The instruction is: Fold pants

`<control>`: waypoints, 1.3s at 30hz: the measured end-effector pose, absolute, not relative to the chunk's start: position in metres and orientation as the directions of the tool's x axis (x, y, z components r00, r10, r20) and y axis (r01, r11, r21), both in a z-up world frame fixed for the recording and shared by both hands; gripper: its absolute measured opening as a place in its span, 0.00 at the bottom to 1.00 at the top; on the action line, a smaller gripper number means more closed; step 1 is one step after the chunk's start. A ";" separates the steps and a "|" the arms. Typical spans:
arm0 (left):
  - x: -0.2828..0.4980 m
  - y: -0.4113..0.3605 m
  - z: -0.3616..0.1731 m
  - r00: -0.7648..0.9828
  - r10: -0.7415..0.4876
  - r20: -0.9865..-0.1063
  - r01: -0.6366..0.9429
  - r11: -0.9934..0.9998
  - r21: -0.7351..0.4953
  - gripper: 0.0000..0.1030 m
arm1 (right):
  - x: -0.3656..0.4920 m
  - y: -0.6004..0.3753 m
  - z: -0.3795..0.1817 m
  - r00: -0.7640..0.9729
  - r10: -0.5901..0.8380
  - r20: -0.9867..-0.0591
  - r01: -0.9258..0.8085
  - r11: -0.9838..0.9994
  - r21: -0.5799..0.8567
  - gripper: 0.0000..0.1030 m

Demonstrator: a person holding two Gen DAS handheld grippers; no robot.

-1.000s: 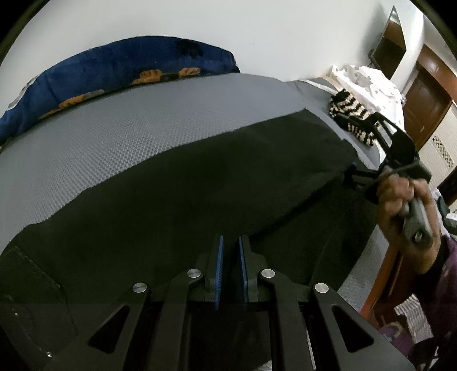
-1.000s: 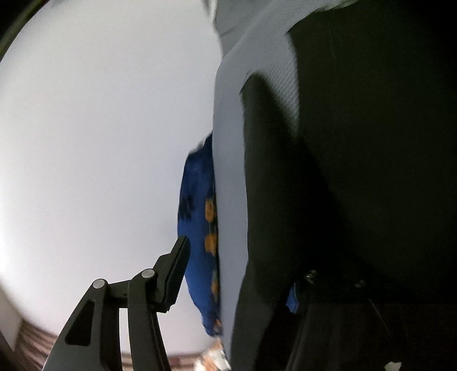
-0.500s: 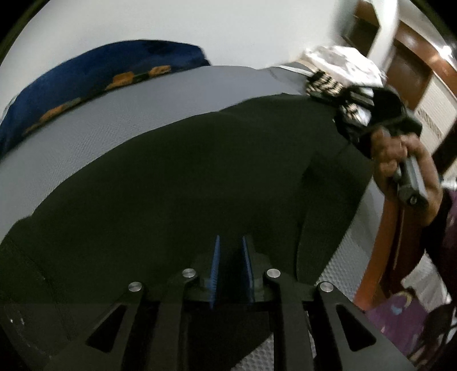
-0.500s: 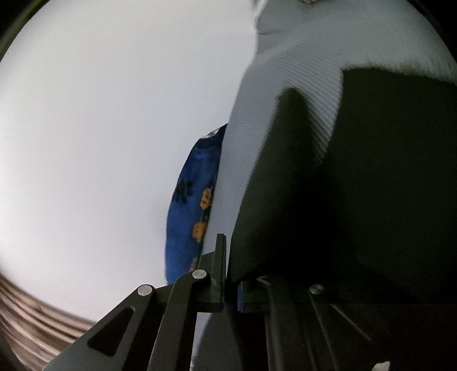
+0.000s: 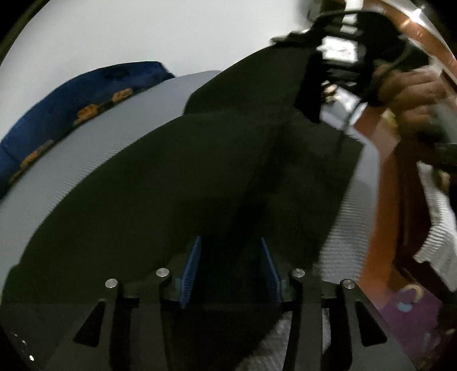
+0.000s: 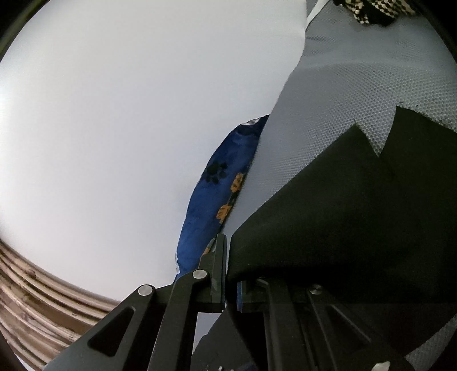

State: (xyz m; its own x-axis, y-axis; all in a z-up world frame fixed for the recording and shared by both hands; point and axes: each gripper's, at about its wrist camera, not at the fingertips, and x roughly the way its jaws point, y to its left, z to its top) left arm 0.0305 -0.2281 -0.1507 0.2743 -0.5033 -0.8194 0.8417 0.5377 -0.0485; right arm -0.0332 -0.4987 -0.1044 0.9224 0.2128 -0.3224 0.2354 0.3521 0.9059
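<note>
Black pants [image 5: 177, 182] lie across a grey mesh bed cover [image 5: 94, 142]. My left gripper [image 5: 230, 271] is open just above the near part of the pants, its blue pads apart with dark cloth between and below them. My right gripper [image 6: 231, 274] is shut on an edge of the pants [image 6: 342, 217] and holds it up off the bed. In the left wrist view the right gripper [image 5: 320, 74] lifts the far end of the pants, held in a hand at the upper right.
A blue pillow with orange print [image 5: 71, 114] lies along the white wall; it also shows in the right wrist view [image 6: 217, 194]. A black and white patterned cloth [image 6: 371, 8] lies farther along the bed. The wooden bed frame [image 5: 382, 182] runs along the right.
My left gripper has opened; its pads were shut on the pants before. My right gripper closed on the pants edge and has raised the far end up and over toward the left gripper.
</note>
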 end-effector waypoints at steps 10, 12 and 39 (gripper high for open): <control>0.036 -0.215 -0.141 0.375 -0.486 -0.790 0.785 0.620 -0.009 0.11 | -0.029 -0.507 -0.121 0.945 0.192 -0.266 0.218 0.239 0.946 0.07; 0.027 -0.211 -0.133 0.376 -0.500 -0.781 0.796 0.605 -0.004 0.11 | -0.032 -0.511 -0.136 0.961 0.186 -0.205 0.179 0.148 0.973 0.09; -0.003 -0.212 -0.167 0.249 -0.441 -0.862 0.841 0.541 -0.034 0.11 | -0.098 -0.580 -0.205 0.932 -0.033 -0.362 0.362 0.152 0.920 0.04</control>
State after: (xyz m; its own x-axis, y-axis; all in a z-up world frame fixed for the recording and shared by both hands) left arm -0.0028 -0.2121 -0.1668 0.2485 -0.4409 -0.8625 0.8406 0.5406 -0.0341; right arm -0.0983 -0.5802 -0.2049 0.9317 -0.0331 -0.3617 0.3624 0.1522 0.9195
